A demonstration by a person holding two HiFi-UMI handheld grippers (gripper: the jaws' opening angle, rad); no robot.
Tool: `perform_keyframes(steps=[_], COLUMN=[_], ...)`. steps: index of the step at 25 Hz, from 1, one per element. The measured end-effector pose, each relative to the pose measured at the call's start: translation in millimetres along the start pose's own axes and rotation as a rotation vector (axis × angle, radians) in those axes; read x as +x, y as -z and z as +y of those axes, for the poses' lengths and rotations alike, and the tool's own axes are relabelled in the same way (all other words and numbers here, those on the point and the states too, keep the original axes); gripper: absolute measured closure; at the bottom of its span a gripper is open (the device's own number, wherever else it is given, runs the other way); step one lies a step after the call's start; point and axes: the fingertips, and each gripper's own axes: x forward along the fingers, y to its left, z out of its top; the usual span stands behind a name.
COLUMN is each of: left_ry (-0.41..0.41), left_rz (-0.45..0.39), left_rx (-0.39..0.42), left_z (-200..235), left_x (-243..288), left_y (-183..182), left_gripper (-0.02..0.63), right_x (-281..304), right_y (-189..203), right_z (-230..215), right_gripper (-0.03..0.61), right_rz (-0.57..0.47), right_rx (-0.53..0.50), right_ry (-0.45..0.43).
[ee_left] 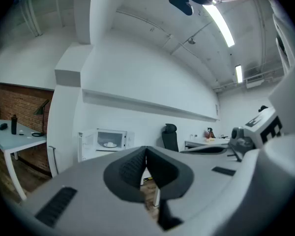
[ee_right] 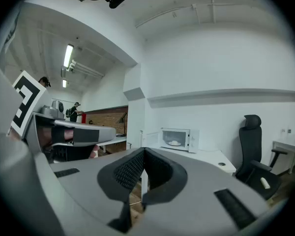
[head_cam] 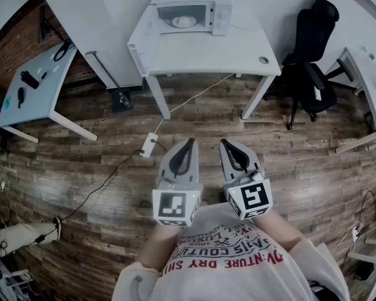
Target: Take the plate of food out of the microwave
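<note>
Left hand-held gripper (head_cam: 190, 142), plate (head_cam: 183, 21) far ahead

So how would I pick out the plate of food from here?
Look to the white table against the far wall, beside the black office chair. On it stands a white microwave with its door open; the plate of food is the only thing inside, a pale mound.

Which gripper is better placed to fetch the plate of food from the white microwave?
Right, marginally. The left gripper and right gripper are both shut, empty, equally far from the white microwave. Its door stands open left of the plate of food, so the right likely enters unobstructed.
</note>
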Motion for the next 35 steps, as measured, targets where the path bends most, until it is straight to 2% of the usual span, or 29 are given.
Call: perform_keyframes(steps=[12,23,30,35], left_ry=[0.005,0.016,-0.012,-0.054], left_rz=[0.023,0.034,0.06,0.077], left_rx=[-0.016,-0.033,-0.054,-0.061], left_z=[2.6,10.0,21.3,38.6], left_x=[2.2,9.5,40.6,81.5], left_y=[9.6,14.7,23.7,27.0], left_gripper=[0.606,0.606,0.606,0.606], right_x=[1.9,9.3,35.3,75.0], right_y=[8.4,12.5,21.9,19.7], right_z=[-1.8,-10.9,-35.4,-60.0], right_gripper=[0.566,0.566,0.566,0.566], right_rz=[0.019,0.031,0.057,0.051], right_rx=[0.015,0.053,0.063,0.066], right_ry=[0.013,0.059,0.044,-0.004])
